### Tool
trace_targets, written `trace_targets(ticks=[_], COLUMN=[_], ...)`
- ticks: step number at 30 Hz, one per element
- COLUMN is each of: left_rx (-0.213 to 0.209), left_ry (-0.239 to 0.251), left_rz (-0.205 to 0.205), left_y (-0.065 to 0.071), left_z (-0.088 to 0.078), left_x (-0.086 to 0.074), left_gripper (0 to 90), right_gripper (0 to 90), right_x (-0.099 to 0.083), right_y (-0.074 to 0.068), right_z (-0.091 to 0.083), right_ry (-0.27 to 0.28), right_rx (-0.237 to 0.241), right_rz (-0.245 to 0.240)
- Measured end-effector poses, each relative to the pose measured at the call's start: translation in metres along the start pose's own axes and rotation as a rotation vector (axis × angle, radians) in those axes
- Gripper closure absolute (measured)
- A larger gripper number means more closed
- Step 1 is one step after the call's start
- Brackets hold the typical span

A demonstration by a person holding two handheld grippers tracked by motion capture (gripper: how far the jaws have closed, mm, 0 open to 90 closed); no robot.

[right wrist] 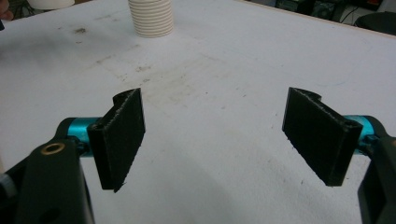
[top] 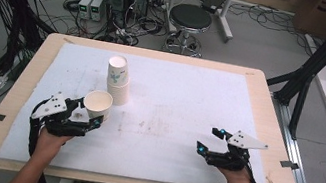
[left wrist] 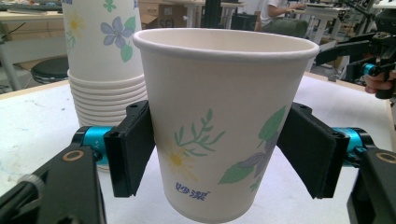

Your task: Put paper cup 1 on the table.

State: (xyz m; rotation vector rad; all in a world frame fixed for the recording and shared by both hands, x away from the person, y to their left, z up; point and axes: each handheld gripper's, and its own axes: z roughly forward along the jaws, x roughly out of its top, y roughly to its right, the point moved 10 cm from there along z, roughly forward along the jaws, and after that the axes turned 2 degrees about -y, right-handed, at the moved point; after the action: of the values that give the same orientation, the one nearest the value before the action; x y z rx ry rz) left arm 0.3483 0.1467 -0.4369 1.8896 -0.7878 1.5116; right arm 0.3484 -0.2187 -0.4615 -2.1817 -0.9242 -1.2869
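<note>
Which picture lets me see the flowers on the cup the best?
The left gripper view: the single cup sits close between the jaws, its daisy and leaves plain. The high view shows it small, from above, mostly rim. The right gripper view catches a white rim at its top-left corner, likely this cup.

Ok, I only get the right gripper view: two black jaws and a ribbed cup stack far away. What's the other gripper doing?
Observer: The left gripper is shut on a single paper cup, one pad on each side.
Operator: Does the cup have pictures?
Observer: Yes, flowers and green leaves, with blue lettering near the bottom.
Operator: Where's my stack from up high?
Observer: The stack of cups stands just behind the held cup, on the table's left half.
</note>
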Motion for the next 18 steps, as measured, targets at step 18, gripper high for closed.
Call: trace_targets(ticks=[18], left_rx=[0.143], left_ry=[0.035], left_rz=[-0.026], left_y=[-0.049], left_z=[-0.018], left_x=[0.007], left_gripper=[28.4], right_gripper=[21.8], right_x=[-0.001], right_y=[-0.002], right_z=[0.002], right_ry=[-0.01], right_rx=[0.013], right_rz=[-0.011])
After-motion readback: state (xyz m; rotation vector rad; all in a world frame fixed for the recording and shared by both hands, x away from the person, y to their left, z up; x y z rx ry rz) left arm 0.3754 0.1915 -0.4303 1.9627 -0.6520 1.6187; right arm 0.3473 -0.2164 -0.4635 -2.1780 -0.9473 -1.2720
